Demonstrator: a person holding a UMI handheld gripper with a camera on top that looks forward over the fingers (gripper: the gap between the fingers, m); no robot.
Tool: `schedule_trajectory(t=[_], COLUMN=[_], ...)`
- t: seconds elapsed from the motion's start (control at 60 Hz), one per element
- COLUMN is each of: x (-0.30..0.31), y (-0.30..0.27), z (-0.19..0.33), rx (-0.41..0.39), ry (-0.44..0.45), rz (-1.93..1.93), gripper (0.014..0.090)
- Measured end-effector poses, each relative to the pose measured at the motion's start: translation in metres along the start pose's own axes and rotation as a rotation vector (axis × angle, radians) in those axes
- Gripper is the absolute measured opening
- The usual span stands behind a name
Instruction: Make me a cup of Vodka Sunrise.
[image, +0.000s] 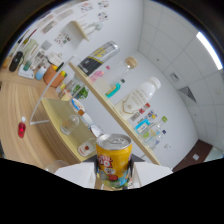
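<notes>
A yellow and orange drink can (114, 156) with a silver top stands between my gripper's (114, 175) fingers, which press on it from both sides. The can is held up above the table and the whole scene looks tilted. Beyond the can, a clear glass cup (70, 124) stands on a pale yellow-green mat (50, 111). On the long shelf past the mat lie or stand a clear bottle with a wooden cap (119, 80), a white bottle (144, 94) and a dark-labelled bottle (97, 57).
A wooden table (20, 100) carries a small red object (21, 129) and a white frame around the mat. Small plates (80, 107) and a white dish (86, 147) sit by the mat. More jars and bottles crowd the far end (47, 72). White walls stand behind.
</notes>
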Motion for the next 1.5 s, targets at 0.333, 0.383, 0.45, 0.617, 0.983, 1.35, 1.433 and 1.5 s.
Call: schedule_trajectory(t=[0.333, 0.383, 0.45, 0.617, 0.983, 1.35, 1.433, 1.5], x=[0.069, 0.069, 0.066, 0.037, -0.038, -0.056, -0.058, -0.058], y=[0.082, 0.109, 0.145, 0.225, 0.297, 0.309, 0.310, 0.312], z=[-0.026, -0.024, -0.020, -0.008, 0.013, -0.009, -0.014, -0.015], rx=[0.040, 0.027, -0.009, -0.123, -0.316, -0.389, -0.401, -0.425], ry=[0.048, 0.048, 0.055, 0.035, -0.078, -0.089, -0.082, -0.079], rz=[0.737, 0.786, 0.844, 0.934, 0.971, 0.897, 0.893, 0.894], gripper=[0.0510, 0.0511, 0.0510, 0.0509, 0.0512, 0.0529, 0.0533, 0.0541])
